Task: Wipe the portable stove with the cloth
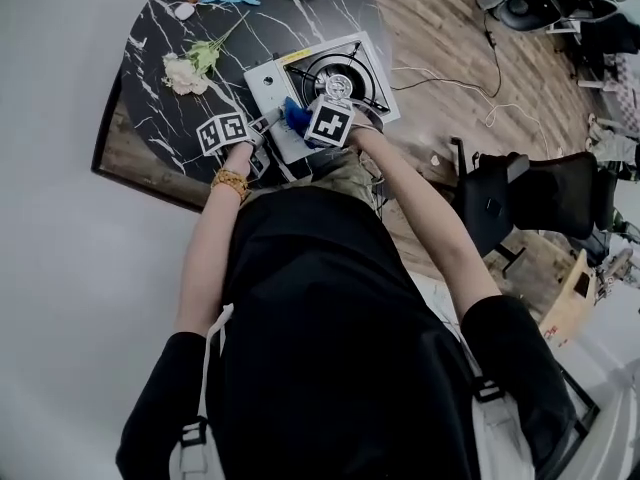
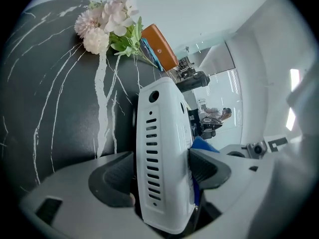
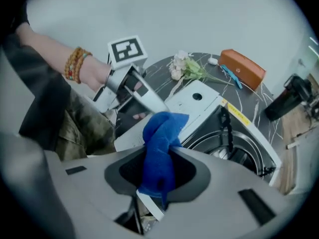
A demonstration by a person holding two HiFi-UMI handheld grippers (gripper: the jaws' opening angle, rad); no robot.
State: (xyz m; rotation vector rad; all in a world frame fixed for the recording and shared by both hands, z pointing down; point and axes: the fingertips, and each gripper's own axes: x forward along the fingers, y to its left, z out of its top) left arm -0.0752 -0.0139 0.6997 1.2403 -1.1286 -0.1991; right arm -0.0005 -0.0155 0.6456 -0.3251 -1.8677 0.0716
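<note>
Left gripper clamps the white stove by its edge; right gripper pinches the blue cloth.

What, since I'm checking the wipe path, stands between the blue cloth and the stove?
Nothing visible: the right tool holds the cloth right at the stove, and the left tool clamps the stove's edge beside it.
</note>
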